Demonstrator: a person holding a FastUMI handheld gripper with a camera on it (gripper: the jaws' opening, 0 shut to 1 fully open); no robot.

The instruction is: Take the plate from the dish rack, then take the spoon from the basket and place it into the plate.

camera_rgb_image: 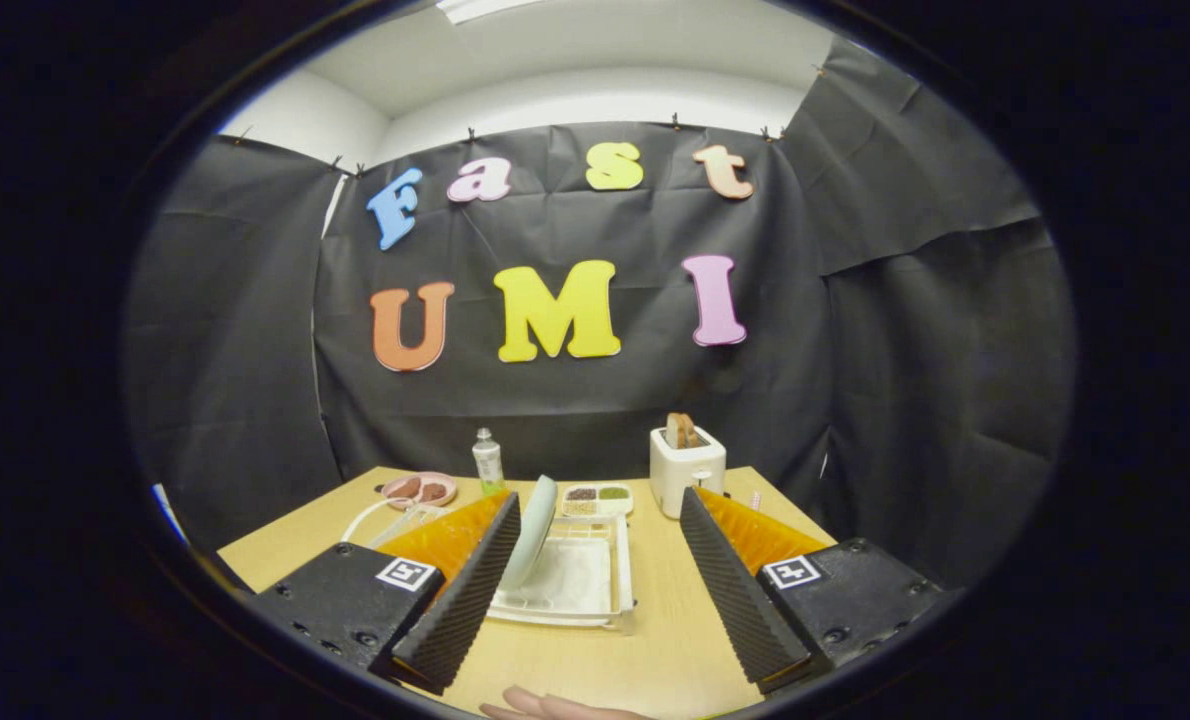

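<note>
Gripper fingers wide apart, holding nothing; plate upright in dish rack between them (leaning at 11 o'clock finger).

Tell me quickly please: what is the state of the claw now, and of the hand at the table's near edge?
Claw: open, holding nothing; the plate stands in the dish rack beside one finger.
Hand: resting flat on the table, holding nothing visible.

Wooden counter with 6 things on it

A white dish rack sits mid-counter; behind it a small tray of grains, a clear bottle, a pink dish, a white toaster; a hand rests at the near edge.
</note>
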